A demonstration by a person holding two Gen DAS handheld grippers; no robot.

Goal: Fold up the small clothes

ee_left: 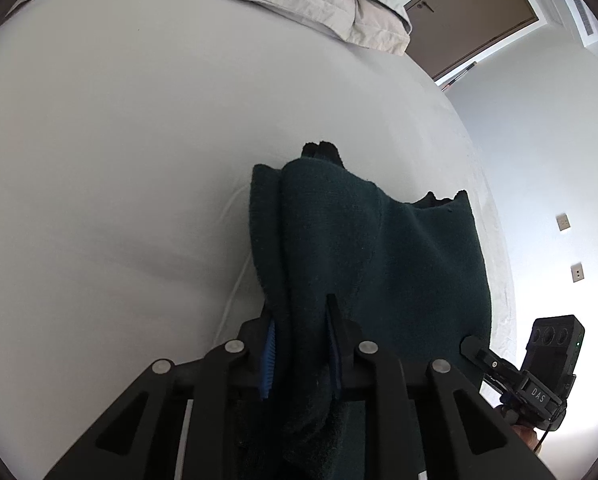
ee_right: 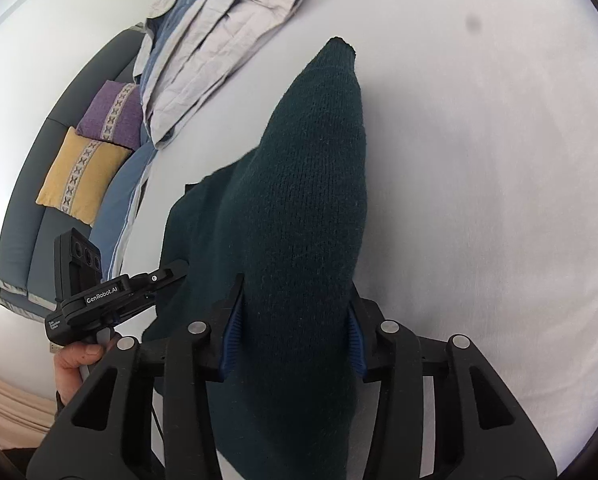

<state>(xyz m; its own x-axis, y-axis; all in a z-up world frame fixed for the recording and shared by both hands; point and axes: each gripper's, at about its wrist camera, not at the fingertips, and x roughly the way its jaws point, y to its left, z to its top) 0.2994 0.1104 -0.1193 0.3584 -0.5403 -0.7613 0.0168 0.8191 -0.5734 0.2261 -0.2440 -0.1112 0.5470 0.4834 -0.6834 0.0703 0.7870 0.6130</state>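
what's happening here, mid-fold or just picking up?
A person holds a gripper in each hand, working a dark green knit garment on a white bed. Both grippers have a bunch of it between their pads: the left gripper near one edge, the right gripper on a thicker bunch that hangs forward over the sheet. Looks like a grab-and-lift at the start of a fold; no finished fold shows yet. Folded pale bedding lies further up the bed.
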